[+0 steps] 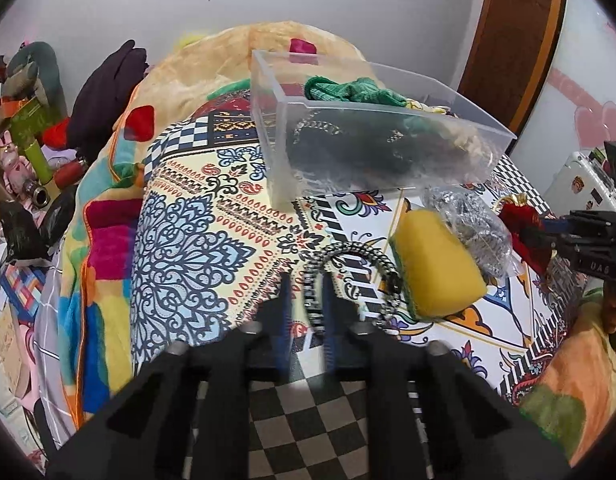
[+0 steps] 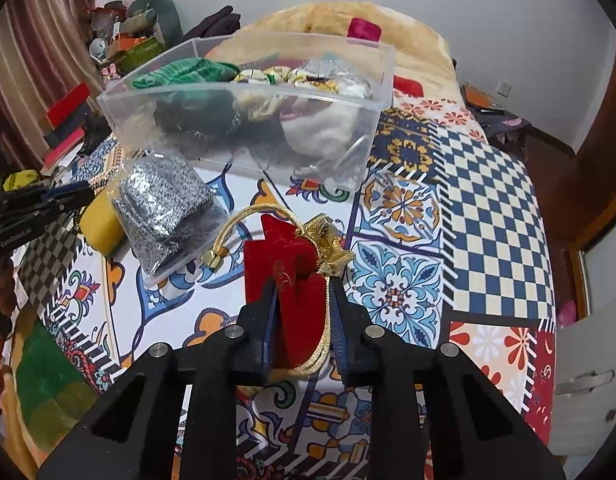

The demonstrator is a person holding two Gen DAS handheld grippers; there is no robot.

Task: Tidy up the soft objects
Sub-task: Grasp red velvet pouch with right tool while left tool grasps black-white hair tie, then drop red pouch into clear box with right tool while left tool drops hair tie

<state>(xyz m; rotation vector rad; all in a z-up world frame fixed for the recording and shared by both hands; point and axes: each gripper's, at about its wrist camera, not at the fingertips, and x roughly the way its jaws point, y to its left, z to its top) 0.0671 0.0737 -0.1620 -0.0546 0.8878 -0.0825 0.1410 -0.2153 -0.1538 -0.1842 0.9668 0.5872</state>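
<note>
A clear plastic bin (image 1: pixel 388 136) (image 2: pixel 243 128) sits on the patterned bedspread and holds green, black and white soft items. My left gripper (image 1: pixel 305 288) is shut on a black-and-white braided band (image 1: pixel 348 264), which loops toward a yellow sponge (image 1: pixel 436 264). A silver mesh pouch (image 1: pixel 468 224) (image 2: pixel 167 208) lies beside the sponge (image 2: pixel 101 224). My right gripper (image 2: pixel 301 284) is shut on a red velvet pouch (image 2: pixel 287 272) with a gold cord (image 2: pixel 324 336). The right gripper also shows at the right edge of the left wrist view (image 1: pixel 580 236).
The bed is covered by a patchwork cloth (image 2: pixel 488 200). A cluttered shelf with toys and boxes (image 1: pixel 23 120) stands to the left. A wooden door (image 1: pixel 520 32) is at the far right. An orange blanket (image 1: pixel 211 64) lies behind the bin.
</note>
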